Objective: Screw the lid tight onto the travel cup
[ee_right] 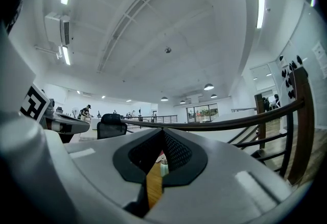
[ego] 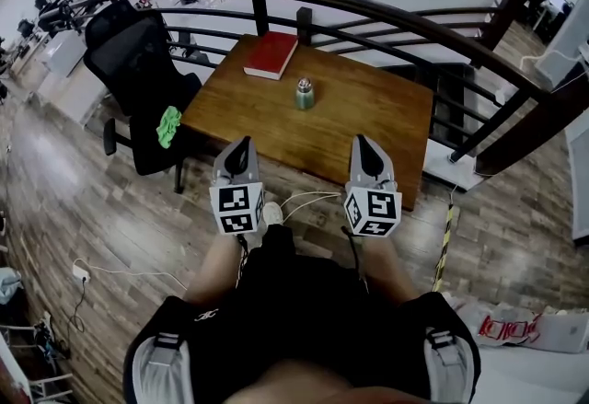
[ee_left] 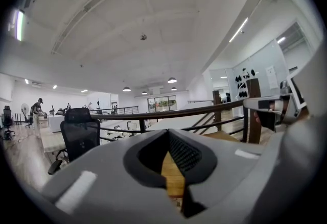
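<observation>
The wooden table (ego: 368, 121) is standing just inside a curved dark railing (ego: 386, 14), and everything here is being placed from it. The travel cup (ego: 305, 95) is standing upright near the middle of the table, a green body with a silvery lid (ego: 305, 83) sitting on top. How firmly that lid is seated is too small to tell. A red book (ego: 271, 54) is lying flat at the table's far left corner, well apart from the cup. A black office chair (ego: 138, 57) is sitting off the table's left side, with a green cloth (ego: 168, 126) lying on its seat close to the table's left edge.

Both grippers are hovering at the table's near edge, above the plank floor (ego: 83, 200), well short of the cup and touching nothing. The left gripper (ego: 241, 152) is hanging by the near left part of the edge. In the left gripper view its jaws (ee_left: 167, 136) are pressing together at the tips, with only a sliver of tabletop showing below them. The right gripper (ego: 367, 150) is hanging by the near right part. In the right gripper view the right gripper (ee_right: 162, 133) is likewise closing tip to tip on nothing. The cup (ee_right: 163, 166) is showing small through the slit below the tips, far off on the table. Both are empty.

The person is standing at the near side of the table in dark shorts (ego: 304, 301), with one white shoe (ego: 272, 213) showing beside a thin white cable (ego: 308, 200) on the floor.
</observation>
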A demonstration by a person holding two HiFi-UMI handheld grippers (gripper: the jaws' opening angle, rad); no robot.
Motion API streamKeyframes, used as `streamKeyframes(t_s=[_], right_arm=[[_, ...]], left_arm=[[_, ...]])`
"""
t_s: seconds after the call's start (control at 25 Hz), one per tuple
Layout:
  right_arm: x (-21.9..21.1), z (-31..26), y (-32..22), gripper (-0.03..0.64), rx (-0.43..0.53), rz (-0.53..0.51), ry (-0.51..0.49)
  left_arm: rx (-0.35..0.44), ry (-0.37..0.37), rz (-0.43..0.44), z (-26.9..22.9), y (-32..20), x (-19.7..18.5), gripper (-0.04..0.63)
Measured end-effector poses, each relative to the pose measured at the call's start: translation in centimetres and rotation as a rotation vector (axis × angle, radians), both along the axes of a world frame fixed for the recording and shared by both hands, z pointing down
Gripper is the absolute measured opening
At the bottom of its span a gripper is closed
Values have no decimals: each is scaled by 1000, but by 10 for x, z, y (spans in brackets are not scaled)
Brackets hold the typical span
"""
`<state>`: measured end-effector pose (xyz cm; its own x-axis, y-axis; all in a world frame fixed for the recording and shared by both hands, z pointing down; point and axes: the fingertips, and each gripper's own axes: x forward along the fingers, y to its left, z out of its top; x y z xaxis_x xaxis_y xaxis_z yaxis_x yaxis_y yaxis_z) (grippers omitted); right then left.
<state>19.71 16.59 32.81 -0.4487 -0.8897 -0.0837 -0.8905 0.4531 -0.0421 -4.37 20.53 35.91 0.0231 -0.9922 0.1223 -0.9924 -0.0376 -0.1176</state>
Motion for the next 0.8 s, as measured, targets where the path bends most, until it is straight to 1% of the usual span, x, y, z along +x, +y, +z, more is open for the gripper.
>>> streamKeyframes(t_s=[0.16, 0.36, 0.56, 0.8], right_arm=[[-10, -2, -13, -2, 11, -14, 10], [-25, 3, -42, -2, 2, -17, 22], [-47, 2, -84, -2, -2, -12, 39], [-76, -5, -139, -2, -10, -11, 52]], left_arm=[[-20, 33, 5, 9, -17, -3, 54], [-14, 34, -7, 10, -46, -20, 54], [-9, 59, -22, 8, -90, -50, 54], [-29, 75, 11, 10, -151, -76, 52]])
